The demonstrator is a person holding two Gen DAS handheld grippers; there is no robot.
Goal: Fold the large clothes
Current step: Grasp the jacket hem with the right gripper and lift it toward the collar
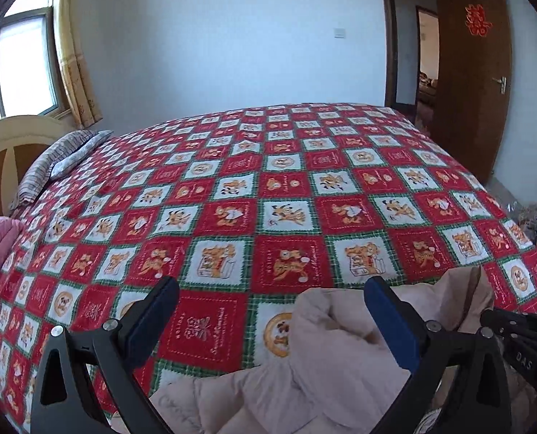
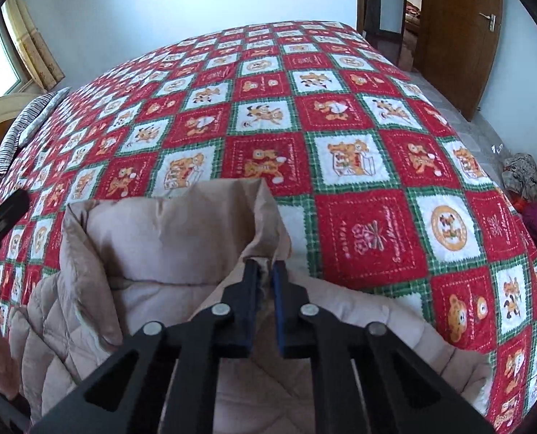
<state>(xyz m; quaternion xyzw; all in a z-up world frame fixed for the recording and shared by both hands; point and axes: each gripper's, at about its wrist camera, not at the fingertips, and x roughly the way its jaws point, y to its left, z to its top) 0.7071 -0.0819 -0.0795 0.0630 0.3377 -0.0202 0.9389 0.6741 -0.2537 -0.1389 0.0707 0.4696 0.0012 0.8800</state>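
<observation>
Down at the near edge of the bed lies a beige quilted coat [image 2: 152, 289], bunched up, with one flap lifted so that its smooth lining stands upright facing the far side. The right gripper [image 2: 266, 271] is clenched on a pinch of that coat fabric, its two fingers nearly together with cloth caught between them. The left gripper [image 1: 272, 289] is released, its jaws spread wide above the coat's left part; one blue-padded finger [image 1: 391, 322] sits just over a puffed fold, the other over bare cover. Under the coat spreads a red, white and green checked bedspread [image 1: 290, 188] with cartoon squares, covering the whole bed. A striped pillow [image 1: 58, 159] lies at the headboard end on the left, near a window with yellow curtains [image 1: 73, 54]. A brown door [image 1: 471, 72] stands open at the far right, and a heap of clothes [image 2: 525, 181] sits on the floor beside the bed.
</observation>
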